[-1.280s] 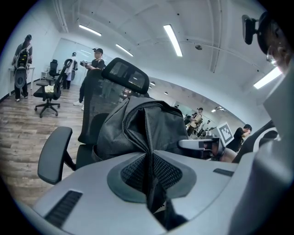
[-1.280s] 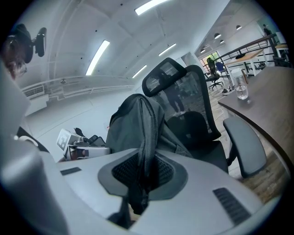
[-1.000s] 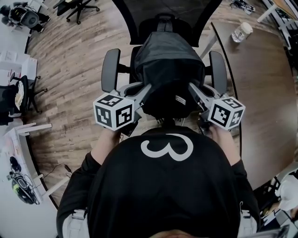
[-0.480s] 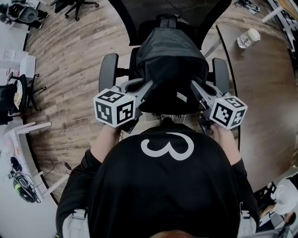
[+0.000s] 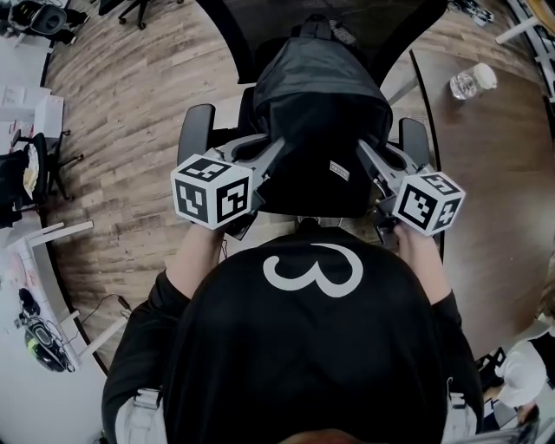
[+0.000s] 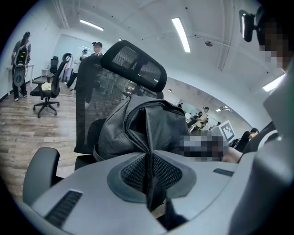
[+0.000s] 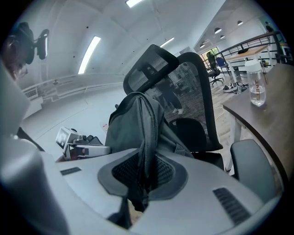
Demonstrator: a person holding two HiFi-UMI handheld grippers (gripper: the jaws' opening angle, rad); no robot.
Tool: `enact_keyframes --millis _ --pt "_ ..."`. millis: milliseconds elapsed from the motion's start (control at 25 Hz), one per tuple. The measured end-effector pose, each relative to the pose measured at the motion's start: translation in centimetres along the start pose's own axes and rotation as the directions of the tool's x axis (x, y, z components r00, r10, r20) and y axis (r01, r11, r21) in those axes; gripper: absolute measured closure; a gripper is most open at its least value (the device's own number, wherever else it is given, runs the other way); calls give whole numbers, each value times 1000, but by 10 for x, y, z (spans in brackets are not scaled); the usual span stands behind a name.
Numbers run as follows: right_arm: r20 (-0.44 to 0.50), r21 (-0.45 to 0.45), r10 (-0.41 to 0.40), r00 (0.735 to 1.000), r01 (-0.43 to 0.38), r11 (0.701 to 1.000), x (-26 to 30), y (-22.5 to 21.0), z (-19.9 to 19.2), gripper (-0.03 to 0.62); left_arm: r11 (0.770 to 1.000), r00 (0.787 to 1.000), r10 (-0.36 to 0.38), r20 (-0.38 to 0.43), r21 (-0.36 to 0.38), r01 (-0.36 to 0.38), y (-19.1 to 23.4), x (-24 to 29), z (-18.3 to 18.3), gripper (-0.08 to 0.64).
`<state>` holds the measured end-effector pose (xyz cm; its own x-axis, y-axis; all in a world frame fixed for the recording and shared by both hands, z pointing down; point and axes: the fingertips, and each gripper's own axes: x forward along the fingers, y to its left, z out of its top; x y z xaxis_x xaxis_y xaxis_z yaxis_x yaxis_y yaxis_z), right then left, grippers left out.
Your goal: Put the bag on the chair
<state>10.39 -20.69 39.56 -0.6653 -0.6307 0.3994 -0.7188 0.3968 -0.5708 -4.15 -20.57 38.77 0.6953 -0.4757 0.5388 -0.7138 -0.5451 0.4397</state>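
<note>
A black bag (image 5: 316, 113) hangs between the two grippers, right in front of the mesh-backed office chair (image 5: 260, 26) and over its seat. My left gripper (image 5: 277, 152) is shut on a fold of the bag's (image 6: 138, 128) left side; the fabric is pinched between its jaws. My right gripper (image 5: 364, 154) is shut on a strap or fold of the bag's (image 7: 138, 124) right side. The chair's headrest (image 6: 133, 62) and mesh back (image 7: 193, 101) rise behind the bag. The seat is mostly hidden under the bag.
The chair's armrests (image 5: 195, 130) (image 5: 414, 143) flank the bag. A dark curved table (image 5: 494, 173) with a water bottle (image 5: 471, 82) stands at the right. Wood floor (image 5: 121, 104) lies to the left, with other chairs (image 5: 30, 173) and white desks (image 5: 35, 251) farther left. People stand in the room's background.
Both grippers and the bag have shifted slightly forward toward the chair's back. The grips have not changed.
</note>
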Motion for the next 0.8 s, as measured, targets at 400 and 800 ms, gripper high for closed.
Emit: enact_keyframes --millis 400,800 --pt "-19 -9 10 1000 -11 1000 24 -25 17 532 1000 1000 25 -6 -12 -25 20 26 17 511" --pt "-48 -2 1 999 -1 1000 47 -49 19 532 998 998 45 -31 -37 -47 40 50 21 511"
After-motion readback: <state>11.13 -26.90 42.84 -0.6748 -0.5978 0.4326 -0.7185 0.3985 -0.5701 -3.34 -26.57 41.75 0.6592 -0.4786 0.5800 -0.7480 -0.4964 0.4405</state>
